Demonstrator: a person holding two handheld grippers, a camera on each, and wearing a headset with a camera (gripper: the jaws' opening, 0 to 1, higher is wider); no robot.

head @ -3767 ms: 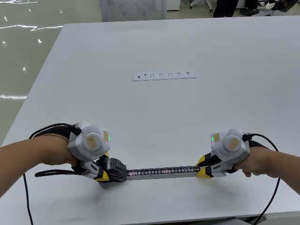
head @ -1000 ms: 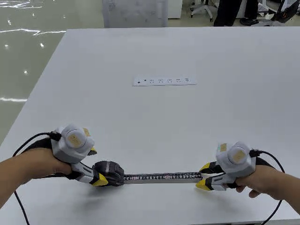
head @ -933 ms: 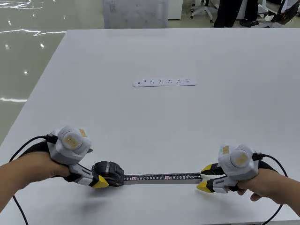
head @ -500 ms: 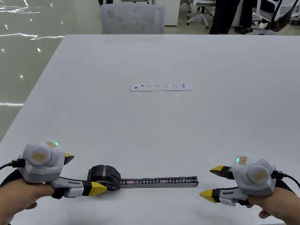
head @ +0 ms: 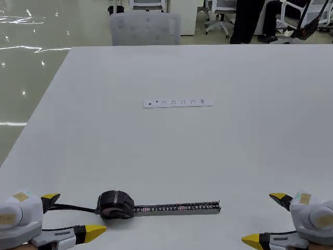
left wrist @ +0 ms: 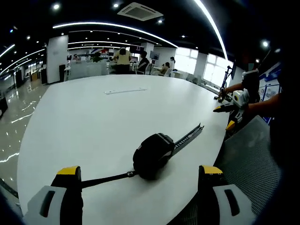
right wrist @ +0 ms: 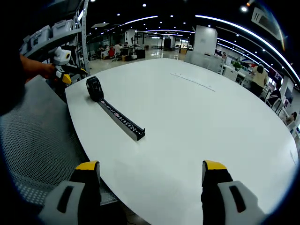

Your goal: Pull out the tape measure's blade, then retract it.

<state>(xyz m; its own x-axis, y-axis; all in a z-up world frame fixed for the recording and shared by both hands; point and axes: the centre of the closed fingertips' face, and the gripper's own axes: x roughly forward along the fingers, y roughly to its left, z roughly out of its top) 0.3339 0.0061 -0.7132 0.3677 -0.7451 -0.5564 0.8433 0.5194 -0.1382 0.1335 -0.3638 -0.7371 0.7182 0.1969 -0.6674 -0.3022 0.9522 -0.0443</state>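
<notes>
**Task object.** The tape measure (head: pixel 116 204) lay on the white table (head: pixel 182 151), close to its near edge. The dark case rested on the surface. The blade (head: pixel 177 209) was drawn out toward the person's right and lay flat on the table, with its end hook free. A thin black strap (head: pixel 78 209) ran from the case toward the left gripper (head: pixel 74 213). Whether it touched that gripper could not be determined.

**Left gripper.** It was near the case, on its left and not touching it. Its yellow-tipped fingers (left wrist: pixel 69 174) were spread wide and held nothing. In the left gripper view the case sat ahead of the gap between them.

**Right gripper.** The right gripper (head: pixel 265 218) was at the near right of the table, well apart from the blade's end. Its fingers (right wrist: pixel 213 168) were likewise spread apart and empty. In the right gripper view the blade's free end lay ahead and to the left.

**Other items.** A white power strip (head: pixel 177 103) lay flat at mid-table, well apart from the tape measure. A grey chair (head: pixel 145 28) stood at the far edge.
</notes>
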